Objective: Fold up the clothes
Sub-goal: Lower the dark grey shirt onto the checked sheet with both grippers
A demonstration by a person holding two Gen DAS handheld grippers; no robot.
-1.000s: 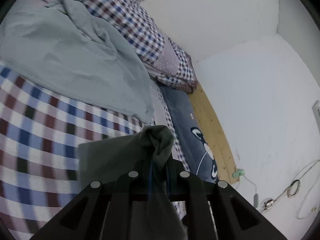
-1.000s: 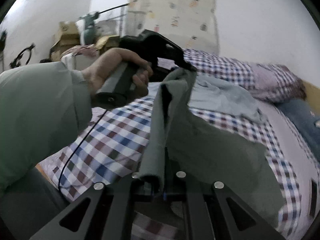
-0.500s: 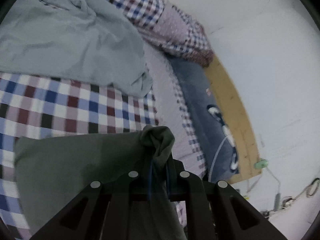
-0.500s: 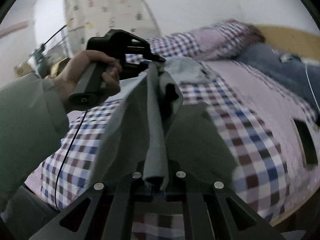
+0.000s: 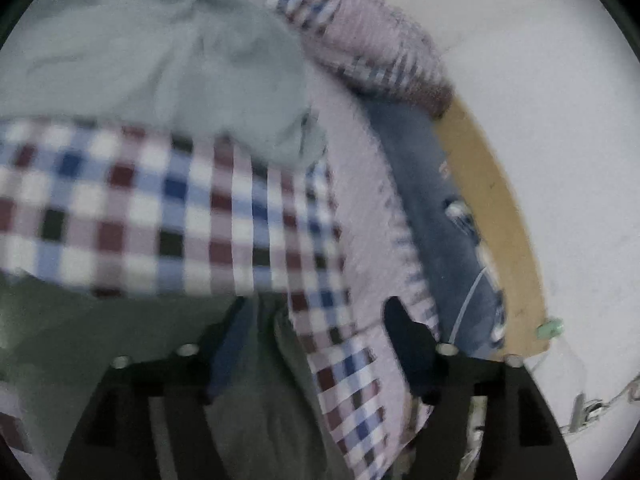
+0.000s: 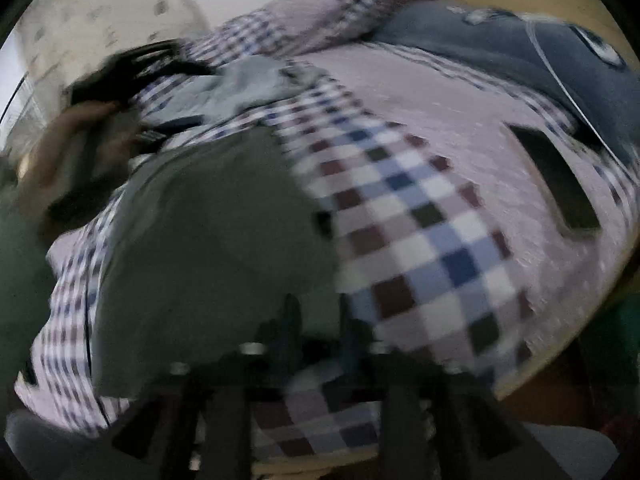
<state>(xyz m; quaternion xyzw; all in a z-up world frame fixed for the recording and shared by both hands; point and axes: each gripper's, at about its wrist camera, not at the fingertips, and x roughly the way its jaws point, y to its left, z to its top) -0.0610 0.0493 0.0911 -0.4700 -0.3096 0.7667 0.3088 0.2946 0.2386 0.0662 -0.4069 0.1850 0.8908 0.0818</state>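
A dark green garment (image 5: pixel 120 336) lies spread flat on the checked bedspread (image 5: pixel 160 208). My left gripper (image 5: pixel 316 324) hovers just over its right edge with the jaws wide apart and nothing between them. In the right wrist view, which is heavily blurred, the same garment (image 6: pixel 208 232) covers the near left of the bed. My right gripper (image 6: pixel 320 316) sits at its near edge, fingers a little apart. A person's hand (image 6: pixel 76 148) holds the left tool at the far left.
A crumpled pale grey-green garment (image 5: pixel 168 60) lies farther back on the bed. Checked pillows (image 5: pixel 380 52) and a dark blue cushion (image 5: pixel 432 208) lie along the wooden headboard (image 5: pixel 504 232). A dark phone (image 6: pixel 560 184) rests on the bed at the right.
Both grippers came down from holding the green garment up in the air. It now lies flat on the bed. The left jaws have opened wide and the right fingers have parted.
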